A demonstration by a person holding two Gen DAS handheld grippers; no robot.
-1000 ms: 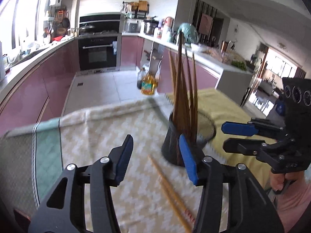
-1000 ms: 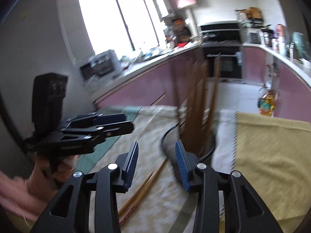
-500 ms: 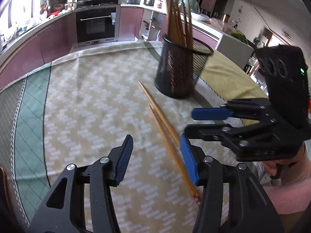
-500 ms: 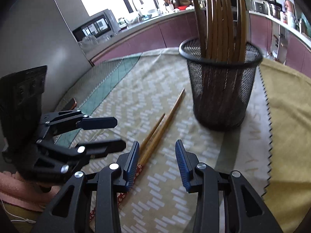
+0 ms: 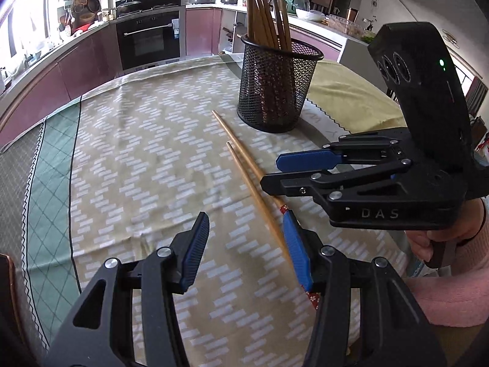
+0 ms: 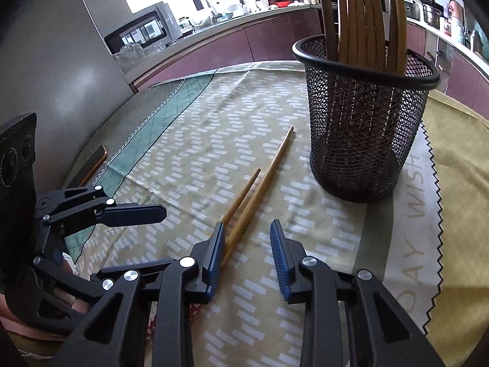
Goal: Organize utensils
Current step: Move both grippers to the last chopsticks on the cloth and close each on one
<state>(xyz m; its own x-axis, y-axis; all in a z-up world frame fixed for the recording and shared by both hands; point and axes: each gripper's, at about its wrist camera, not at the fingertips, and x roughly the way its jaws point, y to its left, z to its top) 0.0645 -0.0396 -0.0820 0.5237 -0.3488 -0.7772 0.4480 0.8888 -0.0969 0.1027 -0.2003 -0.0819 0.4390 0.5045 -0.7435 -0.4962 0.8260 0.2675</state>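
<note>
Two wooden chopsticks (image 5: 244, 165) lie side by side on the patterned tablecloth (image 5: 146, 159); they also show in the right wrist view (image 6: 259, 183). A black mesh holder (image 5: 275, 88) with several chopsticks upright stands just beyond them, and shows in the right wrist view (image 6: 363, 122). My left gripper (image 5: 246, 235) is open and empty, low over the cloth, its right finger beside the chopsticks' decorated ends. My right gripper (image 6: 246, 244) is open and empty above the chopsticks' near ends; it shows from the side in the left wrist view (image 5: 293, 168).
A yellow cloth (image 6: 458, 159) covers the table to the right of the holder. A dark flat phone-like object (image 6: 91, 165) lies at the table's left edge. Kitchen counters and an oven (image 5: 149, 42) stand beyond the table.
Both grippers have drawn back from the holder and tilted down towards the table. The two loose chopsticks now lie just ahead of both open grippers. Neither has taken hold of anything.
</note>
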